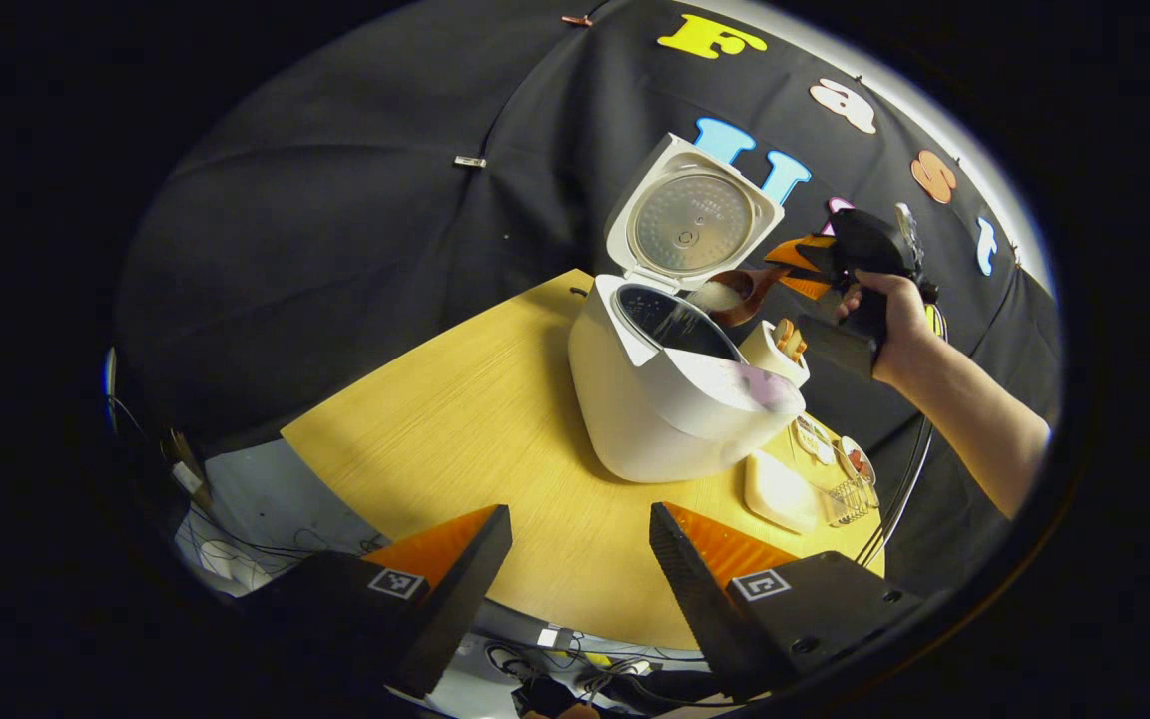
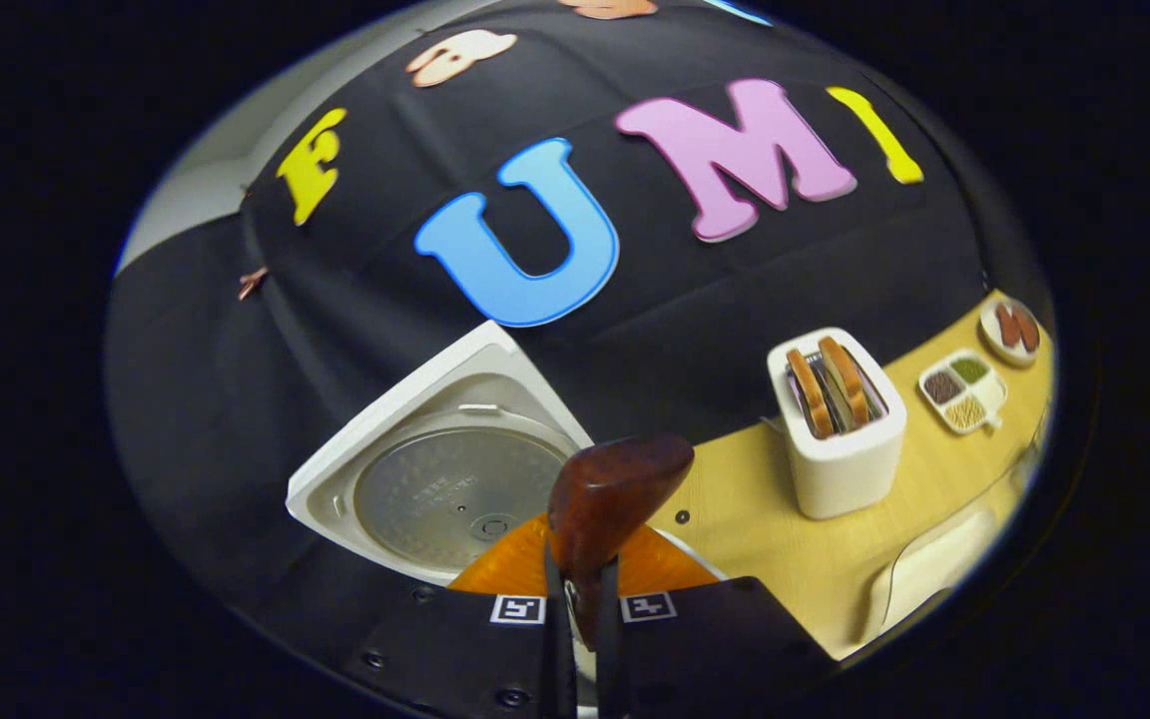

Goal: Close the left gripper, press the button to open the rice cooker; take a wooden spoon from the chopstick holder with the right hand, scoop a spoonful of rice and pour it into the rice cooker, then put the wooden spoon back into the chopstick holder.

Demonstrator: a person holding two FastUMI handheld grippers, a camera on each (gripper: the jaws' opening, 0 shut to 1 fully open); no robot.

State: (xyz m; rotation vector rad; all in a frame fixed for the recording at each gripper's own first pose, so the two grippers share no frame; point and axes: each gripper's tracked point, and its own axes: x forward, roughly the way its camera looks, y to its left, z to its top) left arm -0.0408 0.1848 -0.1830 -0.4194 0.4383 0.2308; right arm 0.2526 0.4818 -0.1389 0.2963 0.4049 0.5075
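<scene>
Pale wood forms the table [image 1: 455, 439], the largest surface, on which the white rice cooker [image 1: 665, 399] stands with its lid [image 1: 690, 215] swung fully upright and the dark inner pot [image 1: 670, 320] exposed. Beside the cooker's far side stands the white chopstick holder [image 2: 840, 439] (wooden utensils stand in its slot), and farther along the table lies a small divided dish [image 2: 964, 389] of grains. The right gripper [image 1: 800, 265], held in a person's hand [image 1: 894, 315], hangs just beyond the pot's rim with its fingers clamped on the handle of the wooden spoon [image 1: 740, 290]; in the right gripper view the spoon's dark handle end [image 2: 615, 489] rises between the closed orange fingers. The spoon's bowl carries a mound of white rice [image 1: 717, 296] and sits at the pot's far edge, apparently tipping toward the opening, so the step in hand is judged to be the pour. To do it well, the bowl should be brought fully over the pot before it is rolled, then turned slowly so the grains slide inside the rim and none falls on the cooker's shoulder or the table; the lid close behind leaves little room for a backward swing. The left gripper [image 1: 580, 554] waits low over the near table edge, fingers apart and empty.
</scene>
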